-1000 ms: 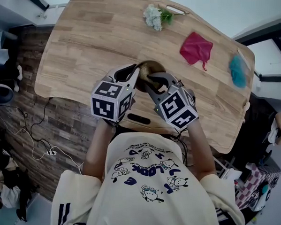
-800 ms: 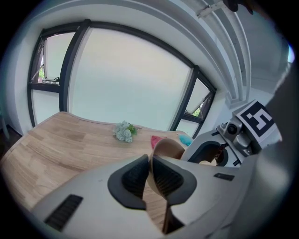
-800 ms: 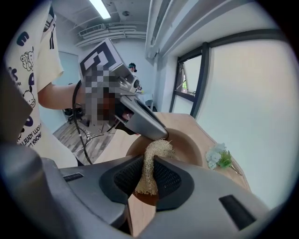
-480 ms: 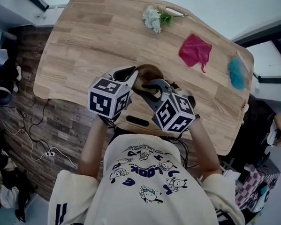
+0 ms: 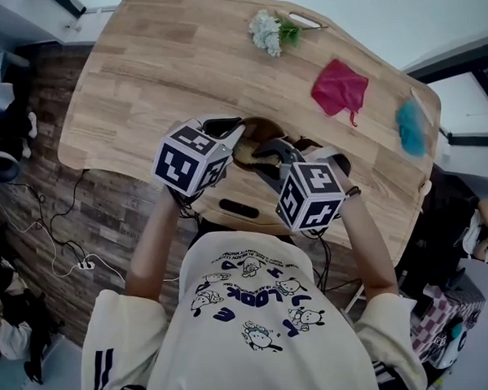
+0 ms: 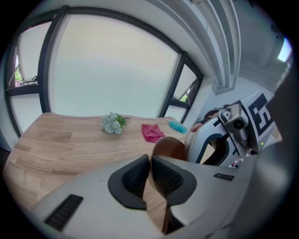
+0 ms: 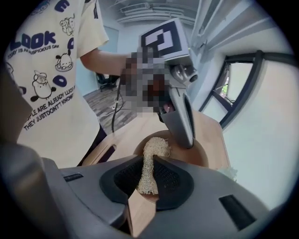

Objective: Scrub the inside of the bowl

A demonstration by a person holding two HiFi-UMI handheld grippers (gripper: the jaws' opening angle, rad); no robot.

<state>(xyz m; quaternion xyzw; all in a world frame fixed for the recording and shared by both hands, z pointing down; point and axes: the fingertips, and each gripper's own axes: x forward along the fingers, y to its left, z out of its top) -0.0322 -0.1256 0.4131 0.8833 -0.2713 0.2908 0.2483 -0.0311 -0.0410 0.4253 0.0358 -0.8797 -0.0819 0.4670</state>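
Right gripper (image 7: 148, 181) in my hand pinches a strip of coarse tan scrubbing pad (image 7: 151, 158), whose free end curls out ahead of the jaws into the brown wooden bowl (image 7: 202, 154) just beyond them. My left gripper (image 6: 150, 179) faces it across the bowl, with its jaws nearly together on the bowl's thin wall and one finger reaching down inside the rim. Farther out past the left gripper, on the wooden table (image 6: 60, 144), lie a white flower bunch (image 6: 112, 124), a red cloth (image 6: 152, 132) and a teal cloth (image 6: 177, 126), all well apart from the bowl.
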